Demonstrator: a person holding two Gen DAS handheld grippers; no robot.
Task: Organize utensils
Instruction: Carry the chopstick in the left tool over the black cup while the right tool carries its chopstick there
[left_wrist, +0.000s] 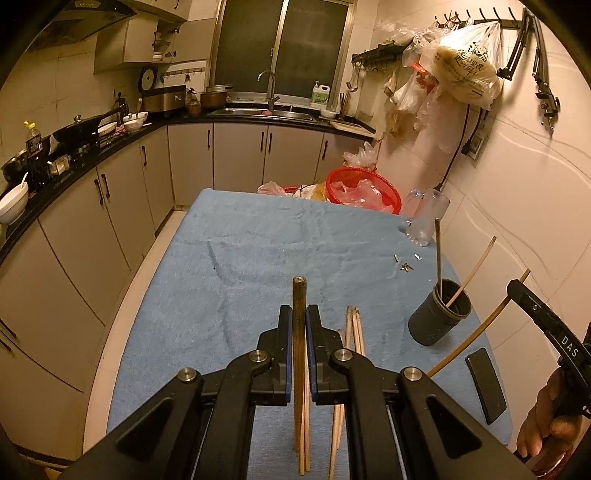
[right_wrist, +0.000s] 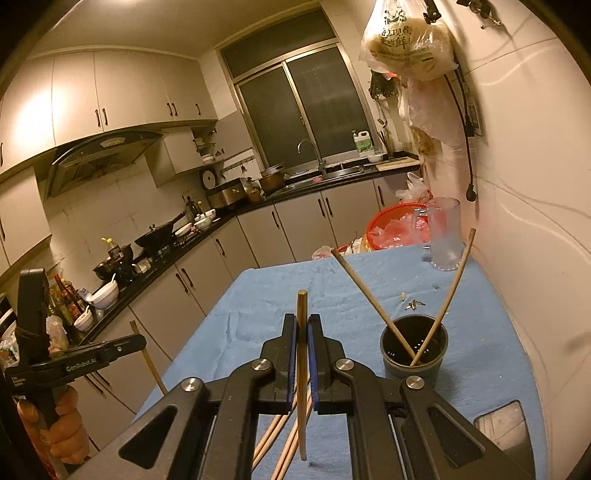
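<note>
In the left wrist view my left gripper (left_wrist: 299, 311) is shut on a dark chopstick (left_wrist: 298, 291) that stands upright between its pads, above the blue cloth (left_wrist: 229, 266). Several loose light chopsticks (left_wrist: 355, 332) lie on the cloth just right of it. A dark round holder (left_wrist: 439, 317) at the right has two chopsticks leaning in it. My right gripper (right_wrist: 303, 318) is shut on a light chopstick (right_wrist: 302, 304), left of and short of the holder (right_wrist: 413, 354). Each gripper also shows in the other's view: right gripper (left_wrist: 514, 291), left gripper (right_wrist: 138, 341).
A black phone (left_wrist: 485, 384) lies on the cloth near the right edge. A glass mug (left_wrist: 424, 218) and small metal bits (left_wrist: 406, 264) sit beyond the holder by the wall. A red basket (left_wrist: 364, 190) stands past the table's far end. Kitchen counters run along the left.
</note>
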